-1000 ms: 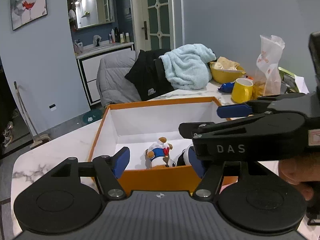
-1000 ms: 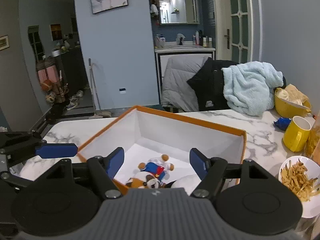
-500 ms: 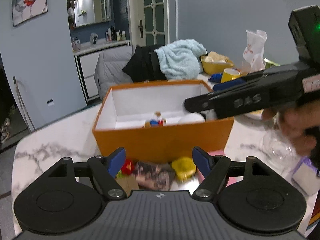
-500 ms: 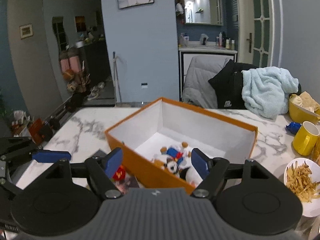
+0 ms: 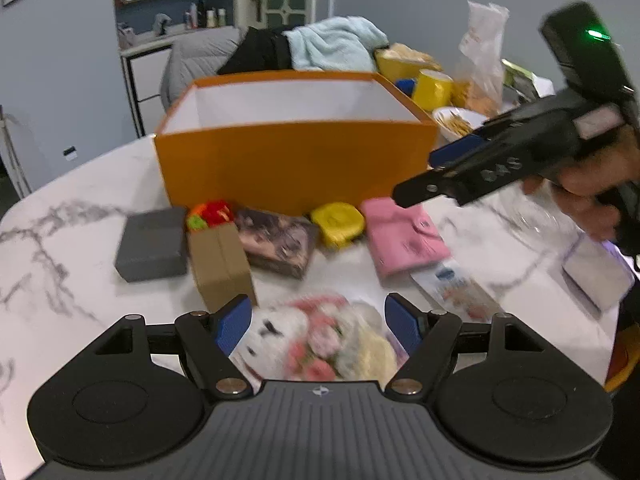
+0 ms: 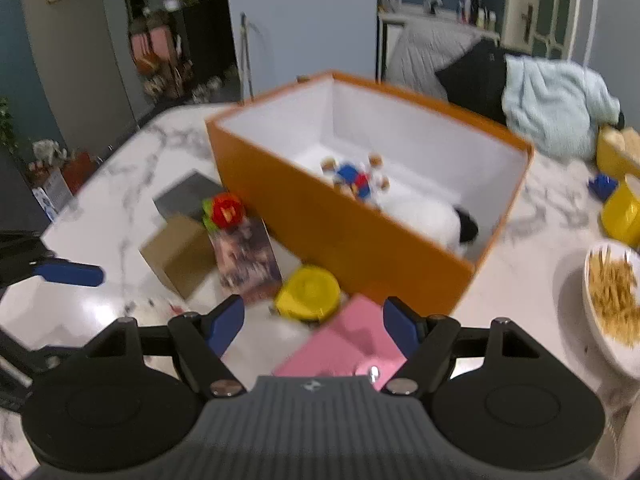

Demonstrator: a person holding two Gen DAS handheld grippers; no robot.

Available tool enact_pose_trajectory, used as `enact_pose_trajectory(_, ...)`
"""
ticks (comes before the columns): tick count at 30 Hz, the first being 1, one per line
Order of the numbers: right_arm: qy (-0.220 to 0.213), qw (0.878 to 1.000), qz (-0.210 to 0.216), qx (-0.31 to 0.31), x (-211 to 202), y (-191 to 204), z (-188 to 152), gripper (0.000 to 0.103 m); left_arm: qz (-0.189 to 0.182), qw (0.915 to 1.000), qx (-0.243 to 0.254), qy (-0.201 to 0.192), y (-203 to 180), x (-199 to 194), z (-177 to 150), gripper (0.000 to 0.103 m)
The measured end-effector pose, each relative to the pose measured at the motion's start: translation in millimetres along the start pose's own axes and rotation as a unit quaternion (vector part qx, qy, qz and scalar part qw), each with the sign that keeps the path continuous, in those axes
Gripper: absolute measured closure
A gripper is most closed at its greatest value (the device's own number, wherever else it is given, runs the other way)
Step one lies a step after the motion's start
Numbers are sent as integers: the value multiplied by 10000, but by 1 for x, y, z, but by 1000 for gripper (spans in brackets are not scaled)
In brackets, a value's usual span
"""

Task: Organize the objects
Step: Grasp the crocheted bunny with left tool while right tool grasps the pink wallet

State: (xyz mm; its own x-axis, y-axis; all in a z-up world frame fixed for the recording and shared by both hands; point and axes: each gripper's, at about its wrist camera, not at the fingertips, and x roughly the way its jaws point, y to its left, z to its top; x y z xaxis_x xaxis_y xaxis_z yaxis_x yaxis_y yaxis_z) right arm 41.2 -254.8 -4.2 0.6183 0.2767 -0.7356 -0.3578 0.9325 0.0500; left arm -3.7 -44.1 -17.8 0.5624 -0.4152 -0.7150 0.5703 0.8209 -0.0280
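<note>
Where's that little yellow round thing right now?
The yellow round case sits on the marble table just in front of the orange box, between the pink pouch and the picture box.

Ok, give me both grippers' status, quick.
Left gripper: open, holding nothing, above the blurred plush toy.
Right gripper: open, holding nothing, over the pink pouch.

Lighting and clarity: dim indoor, cool cast.
My views bend at edges; motion blur smears everything, worst near me.
</note>
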Motion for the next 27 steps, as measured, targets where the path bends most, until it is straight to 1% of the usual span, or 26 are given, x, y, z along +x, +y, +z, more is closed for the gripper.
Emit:
enact_pose_trajectory(5,420,9971,-270,583,27,-12,-13,25,-116,9996,151,210,-12,8,-13,16)
enact_pose_trajectory(8,624,9935,-302,905,41,-18,-20,25,-135,9994,129,294,-15,14,-19,15)
enact_pose_trajectory(11,681,9912,-443,1040,50,-18,-24,25,-219,9993,1,309,-13,19,-22,13)
enact_pose_trajectory(13,668,9904,-531,1085,54,-17,-24,25,-201,9993,-71,307,-13,21,-23,12)
enact_pose_trajectory(14,657,9898,-557,1136,56,-17,-24,24,-137,9994,-54,323,-14,23,-23,12)
enact_pose_trajectory(15,647,9889,-589,1204,59,-17,-24,21,-63,9994,-4,339,-16,25,-23,12)
enact_pose_trajectory(17,635,9873,-690,1285,63,-16,-23,19,50,9994,101,328,-18,30,-23,10)
enact_pose_trajectory(21,602,9866,-879,1235,71,-9,-23,14,281,9986,332,308,-25,37,-25,8)
enact_pose_trajectory(24,622,9866,-1067,1062,79,-3,-24,14,474,9971,496,316,-28,42,-28,8)
enact_pose_trajectory(27,619,9866,-1054,1086,86,-3,-27,13,616,9962,555,281,-28,45,-30,8)
